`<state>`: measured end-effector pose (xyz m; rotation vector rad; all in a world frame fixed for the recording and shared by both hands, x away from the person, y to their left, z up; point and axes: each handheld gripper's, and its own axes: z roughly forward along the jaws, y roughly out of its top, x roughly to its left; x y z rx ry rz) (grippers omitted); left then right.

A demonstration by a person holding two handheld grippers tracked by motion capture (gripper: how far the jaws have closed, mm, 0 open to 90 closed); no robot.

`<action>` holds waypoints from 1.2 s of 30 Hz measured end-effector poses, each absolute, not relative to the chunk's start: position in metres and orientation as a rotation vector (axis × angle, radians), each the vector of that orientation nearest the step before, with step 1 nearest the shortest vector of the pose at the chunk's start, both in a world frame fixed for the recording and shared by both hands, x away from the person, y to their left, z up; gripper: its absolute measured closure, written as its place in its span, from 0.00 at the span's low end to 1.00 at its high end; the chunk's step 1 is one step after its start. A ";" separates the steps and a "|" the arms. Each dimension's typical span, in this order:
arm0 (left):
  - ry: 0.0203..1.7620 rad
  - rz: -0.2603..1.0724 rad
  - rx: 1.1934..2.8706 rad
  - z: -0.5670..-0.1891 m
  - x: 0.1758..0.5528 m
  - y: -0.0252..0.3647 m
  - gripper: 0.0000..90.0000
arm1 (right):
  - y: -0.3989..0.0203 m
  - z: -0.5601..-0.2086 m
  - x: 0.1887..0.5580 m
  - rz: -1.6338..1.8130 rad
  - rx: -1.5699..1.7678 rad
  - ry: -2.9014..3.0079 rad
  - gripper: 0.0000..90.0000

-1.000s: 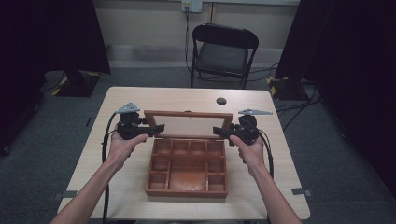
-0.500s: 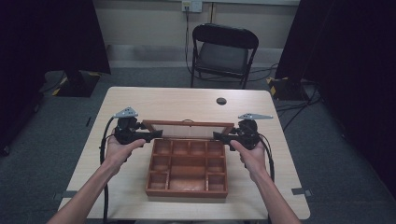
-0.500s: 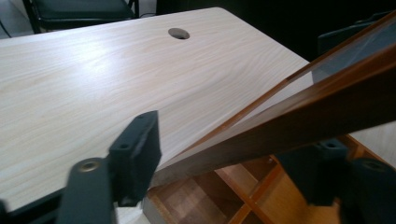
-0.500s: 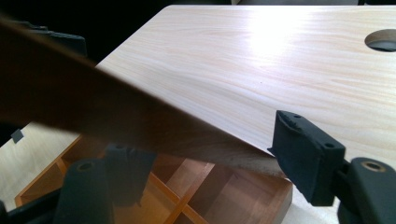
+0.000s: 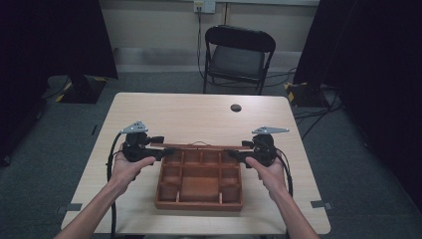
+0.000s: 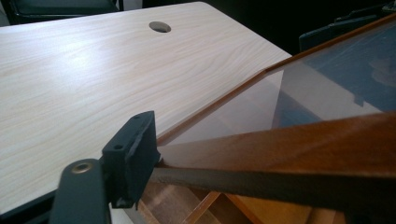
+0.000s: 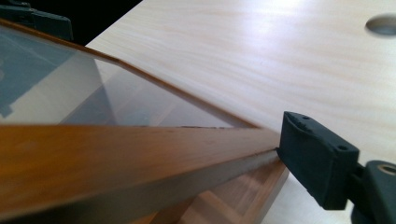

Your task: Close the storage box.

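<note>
1. A light wood table (image 5: 164,119) has a brown wood box (image 5: 199,181) sitting near the person's side, in the middle.
2. The box has lots of small compartments inside. It's open on top.
3. The box's lid (image 5: 199,146) is a wood frame w/ a glass pane. It's tipped up over the far end of the box, seen almost edge-on from the high view.
4. The left gripper (image 5: 158,149) is at the lid's left end. In the left gripper view 1 black jaw pad presses on the lid's wood frame (image 6: 299,158). The 2nd jaw is hidden, but the jaws look closed on the lid.
5. The right gripper (image 5: 241,151) is at the lid's right end. In the right gripper view 1 black pad touches the lid's frame edge (image 7: 140,158). It looks clamped on the lid too.
6. The left hand (image 5: 128,167) and right hand (image 5: 266,169) each hold a gripper, arms coming from the bottom.
7. Thru the glass (image 6: 303,93) you can see the table and box below.
8. A small round hole (image 5: 235,107) is in the table's far side, well apart from the box.
9. A black folding chair (image 5: 238,57) stands past the table on the grey floor.
</note>
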<state>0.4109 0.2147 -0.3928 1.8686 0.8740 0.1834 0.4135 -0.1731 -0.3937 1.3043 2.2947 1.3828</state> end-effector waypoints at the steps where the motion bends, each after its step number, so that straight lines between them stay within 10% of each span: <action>1: 0.870 0.179 1.868 -0.395 0.410 0.215 0.30 | -0.174 -0.395 0.414 1.376 1.298 2.298 0.26; 36: 0.887 0.251 1.882 -0.407 0.391 0.217 0.18 | -0.218 -0.401 0.408 1.209 1.410 2.288 0.40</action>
